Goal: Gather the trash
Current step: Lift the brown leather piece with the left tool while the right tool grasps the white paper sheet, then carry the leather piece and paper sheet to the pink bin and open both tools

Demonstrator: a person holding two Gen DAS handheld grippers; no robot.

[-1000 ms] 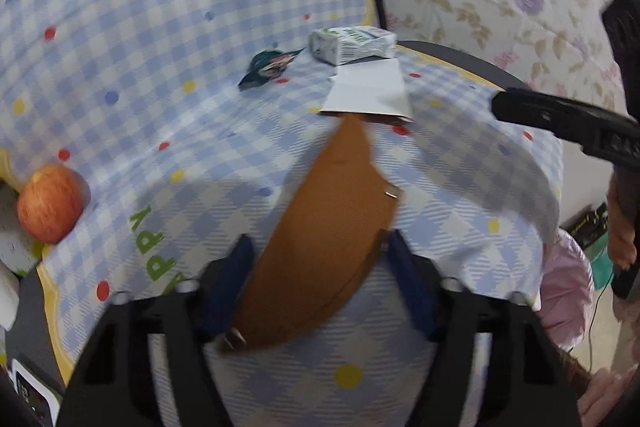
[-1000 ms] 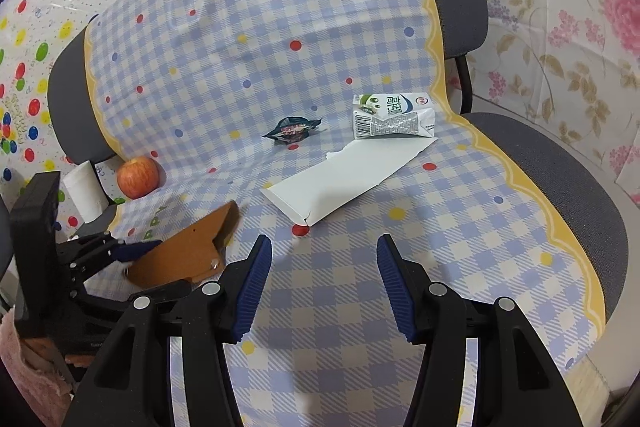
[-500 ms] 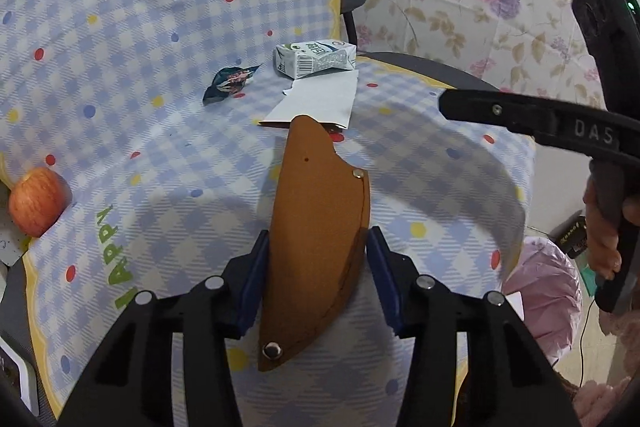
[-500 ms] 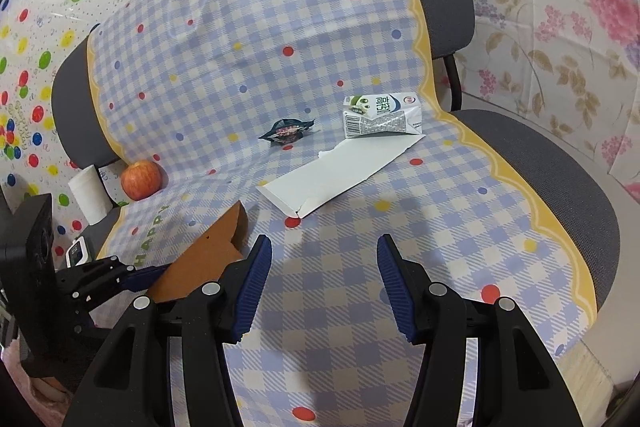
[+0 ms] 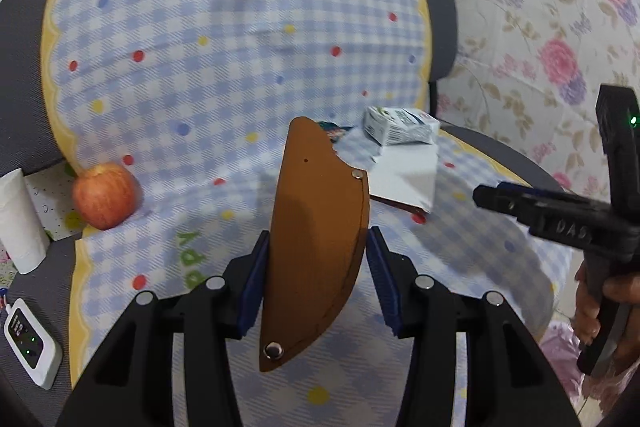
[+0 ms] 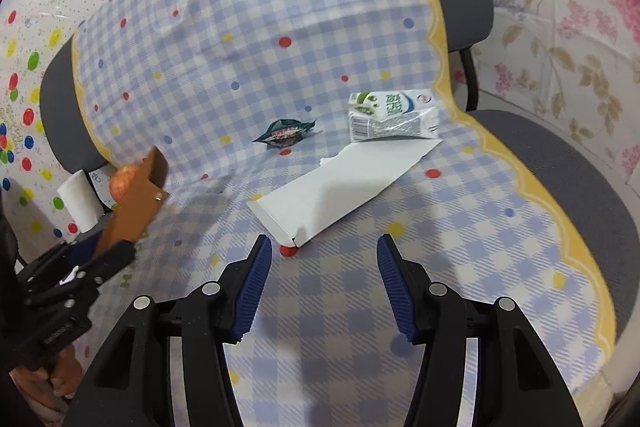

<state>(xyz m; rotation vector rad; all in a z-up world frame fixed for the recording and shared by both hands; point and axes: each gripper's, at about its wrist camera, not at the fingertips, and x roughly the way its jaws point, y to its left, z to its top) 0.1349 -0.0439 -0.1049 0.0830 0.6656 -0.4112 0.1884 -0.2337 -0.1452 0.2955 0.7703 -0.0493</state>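
My left gripper point(image 5: 318, 267) is shut on a brown leather piece point(image 5: 316, 247) with metal studs, held upright above the checked cloth point(image 5: 200, 87). In the right wrist view that piece point(image 6: 138, 199) rises at the far left from the left gripper point(image 6: 92, 251). My right gripper point(image 6: 324, 279) is open with nothing between its pads, hovering just in front of a flattened white carton point(image 6: 344, 187). Behind it lie a small milk carton point(image 6: 392, 115) on its side and a dark crumpled candy wrapper point(image 6: 286, 133). The held piece partly hides the wrapper point(image 5: 334, 131) in the left wrist view.
A red apple point(image 5: 105, 195) sits at the cloth's left edge by a white paper roll point(image 5: 20, 215). A white device with green lights point(image 5: 30, 343) lies lower left. A pink bag point(image 5: 560, 347) hangs low at the right, beside a hand. Grey chair cushions point(image 6: 560, 179) flank the cloth.
The left gripper closed on the brown piece, lifted it off the cloth and rolled it upright. The right gripper drifted a little closer to the flattened white carton, still open.
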